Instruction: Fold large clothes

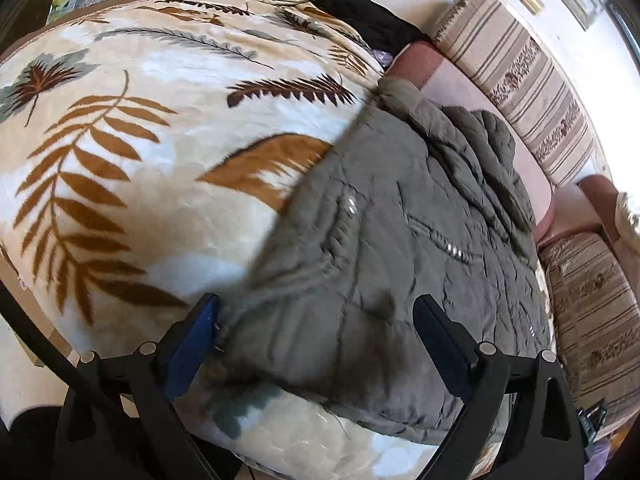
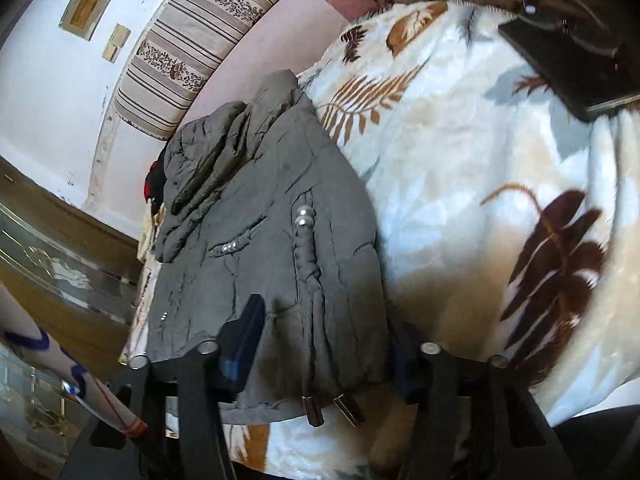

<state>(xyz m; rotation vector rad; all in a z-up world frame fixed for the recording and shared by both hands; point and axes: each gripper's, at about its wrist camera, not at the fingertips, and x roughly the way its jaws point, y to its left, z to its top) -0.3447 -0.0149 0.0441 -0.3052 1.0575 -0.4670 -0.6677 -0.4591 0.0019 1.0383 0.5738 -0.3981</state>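
— Where's the jacket (image 1: 400,248)?
— Lying folded on the leaf-print blanket (image 1: 140,152), beside the striped cushions (image 1: 516,76).
— And the left gripper (image 1: 316,332)?
— Jaws wide apart over the jacket's near edge, pressing on nothing.
— The right gripper (image 2: 326,344)?
— About half open, straddling the jacket's hem; I can't tell whether it pinches the cloth.

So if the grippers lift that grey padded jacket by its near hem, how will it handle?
The grey padded jacket would probably drape and sag: it lies creased and limp on the leaf-print blanket. Its quilted puffiness suggests light for its bulk. The faintly shiny shell might slip, and the drawstring ends would likely dangle.
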